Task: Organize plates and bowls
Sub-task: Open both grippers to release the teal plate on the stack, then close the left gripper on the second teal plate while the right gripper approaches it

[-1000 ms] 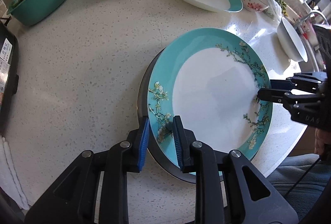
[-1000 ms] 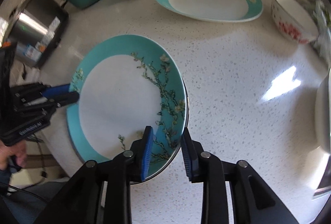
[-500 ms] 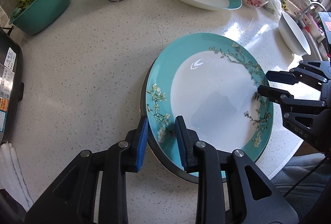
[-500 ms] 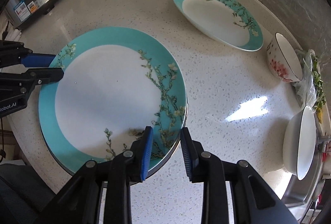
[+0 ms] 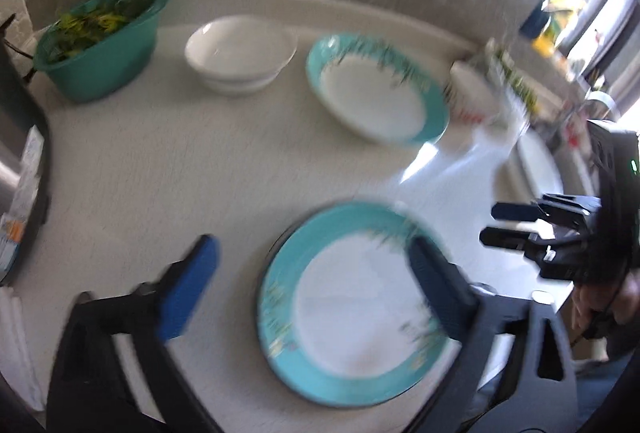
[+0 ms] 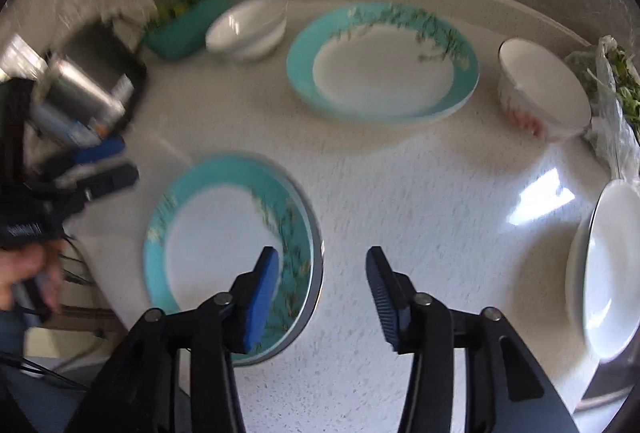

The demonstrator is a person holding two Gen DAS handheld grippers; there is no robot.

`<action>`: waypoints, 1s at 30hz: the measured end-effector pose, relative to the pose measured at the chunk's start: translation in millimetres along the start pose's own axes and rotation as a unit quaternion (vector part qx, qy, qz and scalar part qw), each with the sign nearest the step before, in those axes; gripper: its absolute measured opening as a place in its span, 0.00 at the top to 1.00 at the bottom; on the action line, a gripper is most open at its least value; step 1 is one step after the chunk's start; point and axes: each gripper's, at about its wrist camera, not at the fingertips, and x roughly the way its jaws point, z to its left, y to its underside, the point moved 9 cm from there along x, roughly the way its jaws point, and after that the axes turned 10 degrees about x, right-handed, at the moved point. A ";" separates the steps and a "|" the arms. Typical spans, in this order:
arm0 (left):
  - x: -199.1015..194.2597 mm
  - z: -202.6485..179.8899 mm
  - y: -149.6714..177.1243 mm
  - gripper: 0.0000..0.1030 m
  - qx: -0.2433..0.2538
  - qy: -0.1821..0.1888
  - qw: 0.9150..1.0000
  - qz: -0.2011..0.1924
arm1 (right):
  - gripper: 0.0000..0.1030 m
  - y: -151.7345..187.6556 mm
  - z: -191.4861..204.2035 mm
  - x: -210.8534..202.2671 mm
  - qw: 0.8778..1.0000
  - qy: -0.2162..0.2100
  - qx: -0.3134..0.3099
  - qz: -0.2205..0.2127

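Nearest the left wrist camera, the left gripper (image 5: 316,273) hangs above the counter (image 5: 180,173) with its jaws flung wide, having just been opening; nothing is pinched, though the teal-rimmed plate (image 5: 348,317) lies below the gap, toward the right finger. That plate rests flat on a dark-rimmed plate (image 6: 318,257) underneath, the pair sitting at the near edge of the counter at about six o'clock in the left view. In the right wrist view the right gripper (image 6: 320,273) has its jaws parted about halfway, also just opening and pinching nothing; its left pad hovers over the stacked plate's rim while the right one stands over bare counter. Each gripper shows in the other's view: the right one at three o'clock, the left one at nine o'clock, with a hand (image 6: 24,273) below it. Farther out, at about twelve to one o'clock in the right view, lies a second teal plate (image 6: 382,63), apart from the stack. A white bowl (image 6: 248,27) sits at eleven o'clock beside a green basin (image 5: 102,41) of greens, with a silver appliance (image 6: 84,89) at ten o'clock. A flowered bowl (image 6: 544,89) stands at two o'clock, and a white dish (image 6: 604,265) at three to four o'clock. Both views are motion-blurred.
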 end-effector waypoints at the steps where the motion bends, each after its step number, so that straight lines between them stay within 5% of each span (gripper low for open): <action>1: 1.1 -2.5 -7.4 0.00 -0.009 0.012 1.000 -0.003 | 0.44 -19.1 -8.0 -13.3 0.999 -0.035 0.006 -0.007; 5: 11.6 0.9 -57.1 0.00 -0.056 0.028 0.998 -0.020 | 0.37 -101.8 -43.1 -47.7 0.993 -0.114 0.003 -0.009; 11: 58.4 6.4 -104.8 0.00 -0.090 0.003 0.996 -0.009 | 0.34 -202.8 -82.6 -21.0 0.990 -0.130 -0.011 0.051; 15: 94.0 13.7 -108.3 0.01 -0.103 -0.022 0.994 0.026 | 0.35 -224.9 -91.9 22.5 0.985 -0.140 -0.001 0.103; 22: 125.2 25.1 -108.2 0.03 -0.118 -0.041 0.991 0.048 | 0.38 -214.7 -96.4 77.1 0.978 -0.115 -0.030 0.170; 30: 161.0 23.9 -111.9 0.32 -0.119 -0.030 0.990 0.064 | 0.42 -209.4 -98.9 96.2 0.972 -0.120 -0.027 0.198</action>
